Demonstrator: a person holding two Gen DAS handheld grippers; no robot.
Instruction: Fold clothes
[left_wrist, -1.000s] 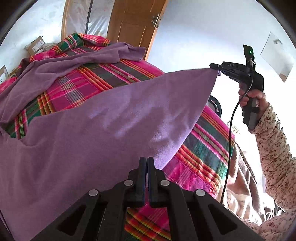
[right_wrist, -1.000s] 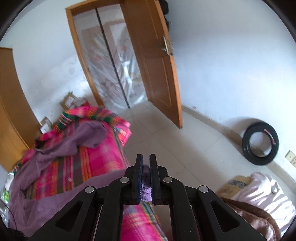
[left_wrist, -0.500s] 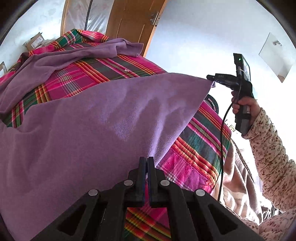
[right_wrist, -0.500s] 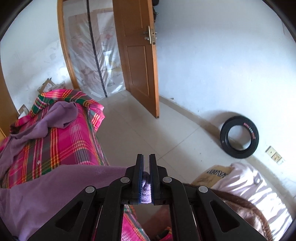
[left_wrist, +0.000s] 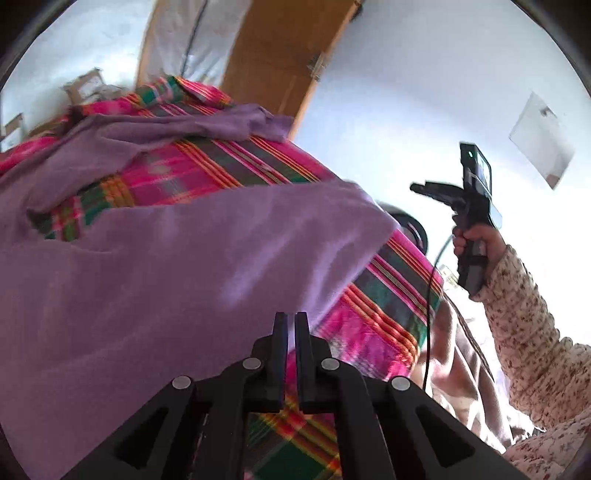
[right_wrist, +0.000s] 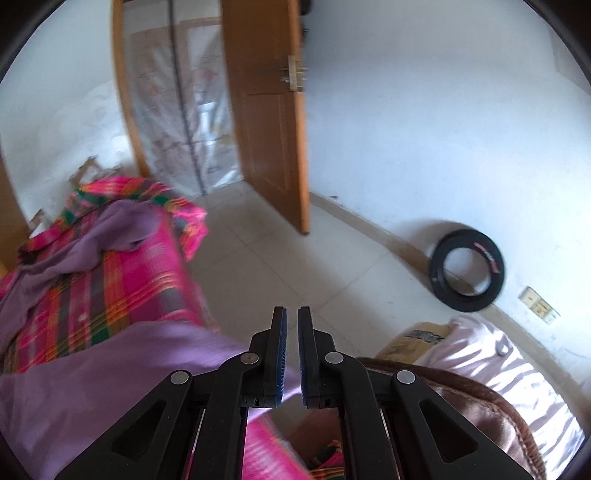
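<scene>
A large purple cloth (left_wrist: 166, 277) lies across a bed with a pink and green plaid sheet (left_wrist: 388, 295). Its near edge runs up to my left gripper (left_wrist: 291, 325), whose fingers are pressed on it. The cloth's right corner (left_wrist: 380, 218) hangs loose and sags onto the bed. My right gripper (left_wrist: 415, 187) is held up in a person's hand (left_wrist: 476, 236), apart from that corner. In the right wrist view the right gripper (right_wrist: 291, 321) shows a narrow gap with only floor between the fingers, and the purple cloth (right_wrist: 110, 369) lies below and to the left.
An open wooden door (right_wrist: 269, 110) and a plastic-covered doorway stand beyond the tiled floor. A black tyre (right_wrist: 467, 271) leans on the white wall. A brown blanket (right_wrist: 461, 398) and a white cloth (right_wrist: 498, 362) lie at the lower right.
The right gripper has let go of the cloth's corner and moved up and to the right. The corner has dropped toward the bed. The left gripper still holds its edge.
</scene>
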